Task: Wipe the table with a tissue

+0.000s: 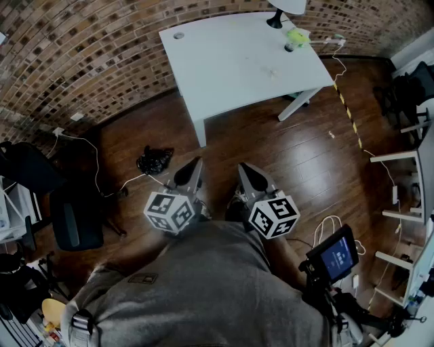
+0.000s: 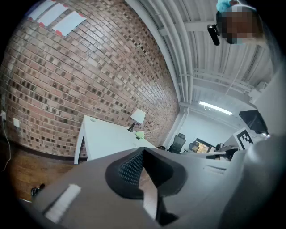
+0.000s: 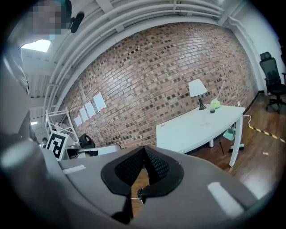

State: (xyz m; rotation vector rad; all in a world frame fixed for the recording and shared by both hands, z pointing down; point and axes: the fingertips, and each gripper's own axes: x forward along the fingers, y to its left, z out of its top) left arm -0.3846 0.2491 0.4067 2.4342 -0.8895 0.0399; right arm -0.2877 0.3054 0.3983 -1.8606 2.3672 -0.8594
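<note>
A white table (image 1: 237,68) stands against the brick wall, well ahead of me across the wooden floor. On its far end are a white lamp (image 1: 281,10) and a small green object (image 1: 296,37). I cannot make out a tissue in any view. My left gripper (image 1: 193,166) and right gripper (image 1: 245,169) are side by side close to my body, both pointing toward the table and far short of it. In the left gripper view the jaws meet at the tips (image 2: 143,150) with nothing between them. The right gripper's jaws (image 3: 144,147) also meet, empty.
A black bag (image 1: 154,160) and a cable lie on the floor between me and the table. Black chairs (image 1: 74,217) stand at the left. A yellow-black tape strip (image 1: 349,112), white shelving (image 1: 407,196) and a small screen (image 1: 333,256) are at the right.
</note>
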